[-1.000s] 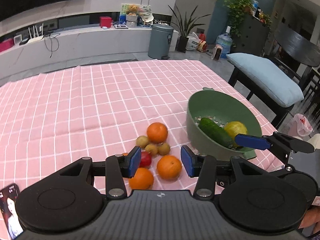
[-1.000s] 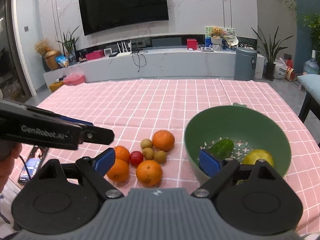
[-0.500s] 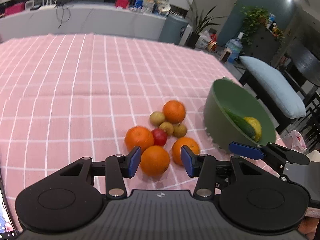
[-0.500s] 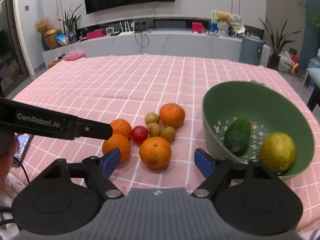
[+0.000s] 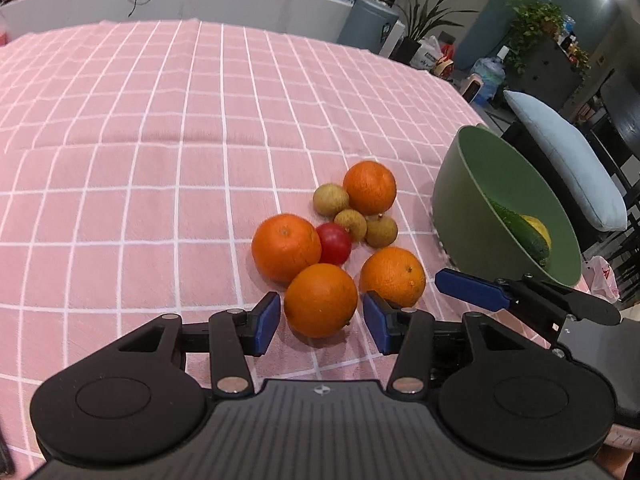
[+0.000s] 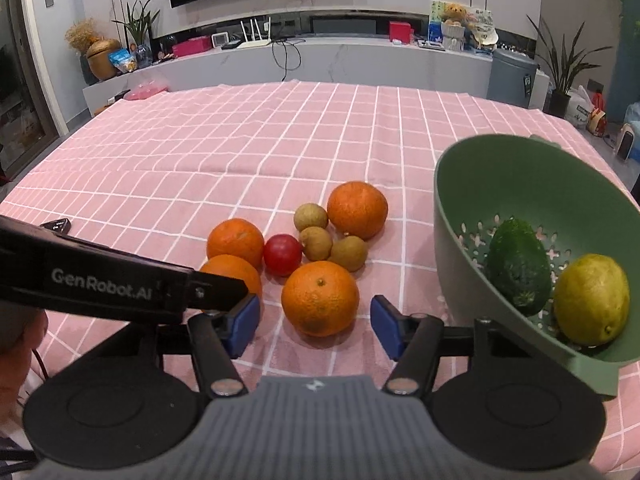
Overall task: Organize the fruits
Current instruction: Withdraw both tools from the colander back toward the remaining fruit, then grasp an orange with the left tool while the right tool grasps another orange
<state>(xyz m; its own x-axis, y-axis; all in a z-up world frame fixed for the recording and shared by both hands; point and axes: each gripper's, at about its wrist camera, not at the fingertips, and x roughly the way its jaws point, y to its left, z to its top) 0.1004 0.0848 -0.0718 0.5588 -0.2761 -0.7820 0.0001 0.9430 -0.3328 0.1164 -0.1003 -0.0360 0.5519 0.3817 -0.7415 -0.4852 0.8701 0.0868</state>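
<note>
The worktop (image 6: 200, 152) under a pink checked tablecloth carries a cluster of loose fruit near its front edge. A green perforated plastic bowl (image 6: 472, 208) stands to the right of the cluster, apart from it. Inside the bowl, a dark green avocado (image 6: 518, 266) lies left of a yellow lemon (image 6: 590, 298), the two touching. In the cluster, four round oranges surround a small red fruit (image 6: 282, 255) and three small brown longans (image 6: 316, 243). The rear orange (image 6: 357, 210) lies behind the longans. The left orange (image 6: 235, 242) touches the red fruit. The front-left orange (image 5: 321, 300) sits between the fingers of the left tool (image 5: 321, 322). The front-right orange (image 6: 320, 298) lies just ahead of the right tool (image 6: 314, 326).
</note>
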